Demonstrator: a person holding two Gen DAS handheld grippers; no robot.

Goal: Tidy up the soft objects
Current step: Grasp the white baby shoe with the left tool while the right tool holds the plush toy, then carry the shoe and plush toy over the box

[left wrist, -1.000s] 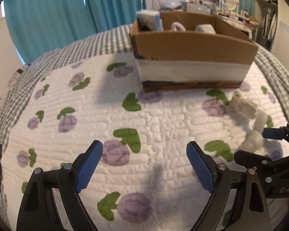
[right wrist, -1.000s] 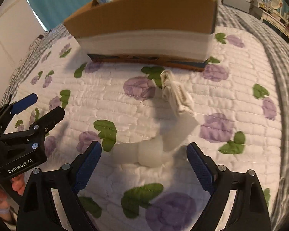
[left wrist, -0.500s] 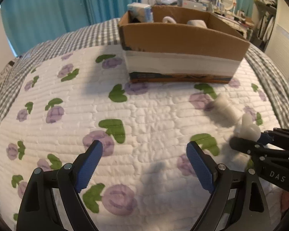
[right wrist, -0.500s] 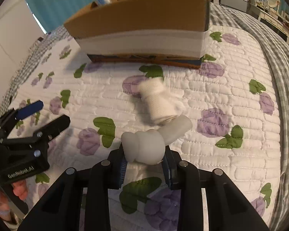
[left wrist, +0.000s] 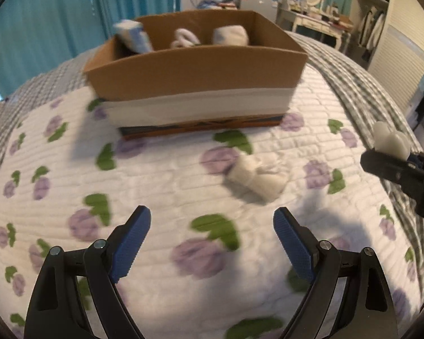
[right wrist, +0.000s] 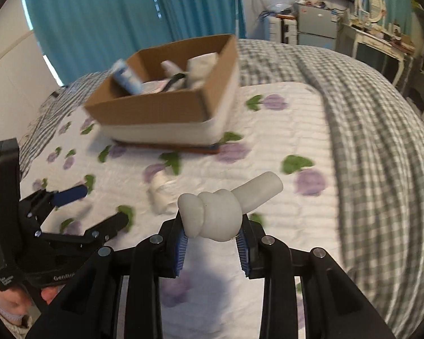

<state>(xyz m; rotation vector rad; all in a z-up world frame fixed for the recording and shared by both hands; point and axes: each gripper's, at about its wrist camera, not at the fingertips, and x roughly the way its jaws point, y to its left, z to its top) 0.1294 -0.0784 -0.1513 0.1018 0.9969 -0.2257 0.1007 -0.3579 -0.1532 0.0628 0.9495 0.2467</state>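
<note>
My right gripper (right wrist: pixel 213 244) is shut on a knotted white sock (right wrist: pixel 226 210) and holds it in the air above the quilt; the sock also shows in the left wrist view (left wrist: pixel 391 141) at the far right. My left gripper (left wrist: pixel 212 243) is open and empty, low over the quilt; it also shows in the right wrist view (right wrist: pixel 94 207). A rolled white sock (left wrist: pixel 255 176) lies on the quilt ahead of the left gripper, also in the right wrist view (right wrist: pixel 161 195). The cardboard box (left wrist: pixel 195 76) stands beyond it and holds several soft items (right wrist: pixel 200 67).
The bed has a white quilt with purple flowers (left wrist: pixel 183 169) over a grey checked blanket (right wrist: pixel 367 113). Teal curtains (right wrist: pixel 127 14) hang behind the box. A dresser and mirror (right wrist: pixel 370 0) stand at the back right.
My right gripper has lifted the knotted sock off the quilt and up into the air. The left gripper has moved right, toward the rolled sock, still open.
</note>
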